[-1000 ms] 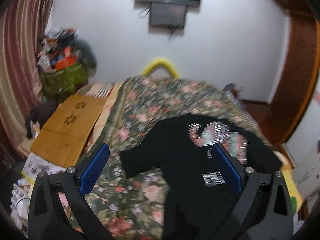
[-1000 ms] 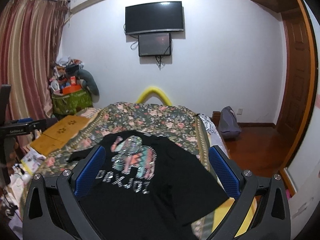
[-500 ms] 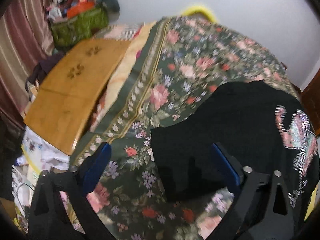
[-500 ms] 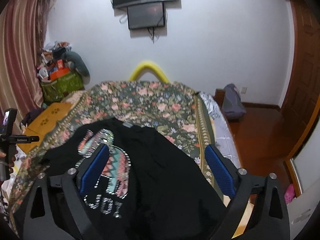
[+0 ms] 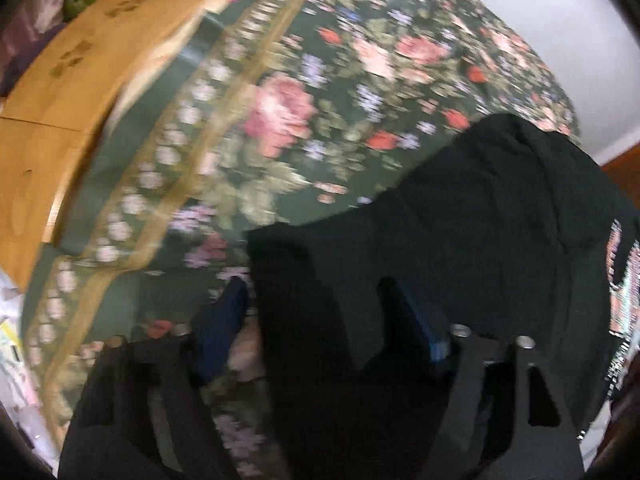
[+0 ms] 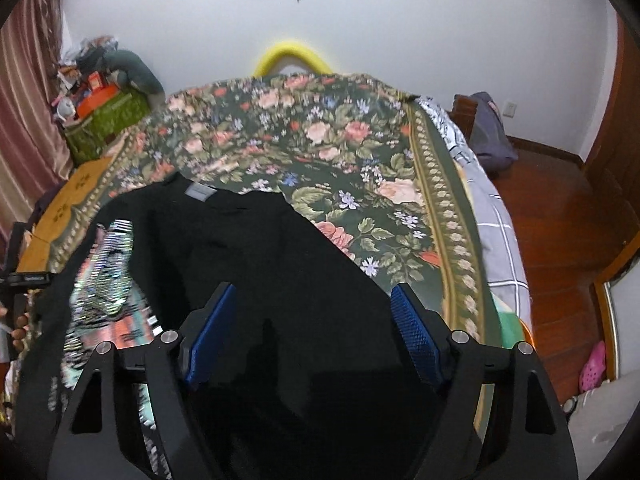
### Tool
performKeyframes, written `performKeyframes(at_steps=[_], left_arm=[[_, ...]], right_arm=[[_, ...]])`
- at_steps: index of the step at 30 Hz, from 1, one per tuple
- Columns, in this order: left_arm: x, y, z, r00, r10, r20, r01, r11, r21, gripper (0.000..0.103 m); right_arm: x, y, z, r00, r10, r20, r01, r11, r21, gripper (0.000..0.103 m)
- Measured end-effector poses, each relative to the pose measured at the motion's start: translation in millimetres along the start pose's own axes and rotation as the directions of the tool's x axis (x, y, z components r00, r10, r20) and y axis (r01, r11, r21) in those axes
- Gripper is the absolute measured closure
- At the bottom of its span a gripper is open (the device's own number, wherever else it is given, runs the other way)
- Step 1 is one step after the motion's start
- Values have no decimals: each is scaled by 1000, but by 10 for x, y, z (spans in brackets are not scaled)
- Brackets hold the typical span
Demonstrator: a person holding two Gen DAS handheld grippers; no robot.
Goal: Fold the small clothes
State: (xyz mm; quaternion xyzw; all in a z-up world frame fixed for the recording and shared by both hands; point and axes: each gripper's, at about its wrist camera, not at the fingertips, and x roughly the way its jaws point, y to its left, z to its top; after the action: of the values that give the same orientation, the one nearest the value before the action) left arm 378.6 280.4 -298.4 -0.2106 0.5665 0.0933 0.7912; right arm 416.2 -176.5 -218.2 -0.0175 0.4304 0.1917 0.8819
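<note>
Black T-shirt (image 6: 256, 288) flat on bed (image 6: 360, 152) — reach-for-grasp step. Left tool (image 5: 316, 312) spread over sleeve at 9 o'clock, right tool (image 6: 310, 320) spread over body — next: pinch edges.

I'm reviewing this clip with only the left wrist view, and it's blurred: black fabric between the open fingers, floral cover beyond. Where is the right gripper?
Observer: The right gripper is over the black T-shirt, jaws wide apart, holding nothing.
Operator: Which way does the shirt lie?
Observer: Its collar, with a grey label, points away, toward a yellow arch at the far end of the floral cover.
Operator: Anything off the bed on that side?
Observer: A purple bag sits beside the bed, by the wooden floor.
</note>
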Motion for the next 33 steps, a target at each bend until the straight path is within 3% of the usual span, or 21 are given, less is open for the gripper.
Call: performKeyframes(at_steps=[2,7,8,11,12,13,16,22,25,28,29,31,33], left_arm=[[2,-24,-1,1000,-18,-2,18,1000,-2,53],[-97,12,5,999,30,34,-31,999,22,96],[-136,17,5,998,30,48,-31,999,27,98],[-305,22,29,989,89,120,-96,994,52,98],[-357,15,39,984,112,141,-122,991,61,98],[-423,13,54,977,134,165,-147,987,70,98],[-640,21,148,956,185,227,-207,976,74,98],[-866,-52,292,925,235,300,-271,959,85,98],[-908,-151,278,916,247,315,-295,949,113,98],[-984,-259,266,928,208,310,-261,955,139,98],[-1020,-298,248,928,198,315,-253,956,145,98],[-1126,-428,216,925,172,340,-239,957,166,98],[-1232,-577,183,925,137,355,-212,960,182,98]], right_arm=[[125,-11,32,1000,5,-26,-5,1000,-1,27],[421,15,100,997,-7,-82,4,1000,-31,42],[436,46,106,997,-19,-79,14,998,-58,43],[457,86,124,998,4,-71,-10,996,-90,68],[456,99,121,997,36,-74,-42,995,-89,85],[473,133,129,996,38,-79,-46,994,-104,96],[491,249,148,998,-6,-66,-6,983,-184,98],[588,246,463,995,-96,-12,92,978,-188,99],[624,259,604,995,-99,-5,97,982,-160,98],[623,331,596,995,-91,-38,84,982,-169,95],[592,356,567,995,-91,-38,83,980,-179,92],[469,396,490,996,-82,-27,75,976,-207,69],[303,419,416,998,-63,0,61,972,-227,57]])
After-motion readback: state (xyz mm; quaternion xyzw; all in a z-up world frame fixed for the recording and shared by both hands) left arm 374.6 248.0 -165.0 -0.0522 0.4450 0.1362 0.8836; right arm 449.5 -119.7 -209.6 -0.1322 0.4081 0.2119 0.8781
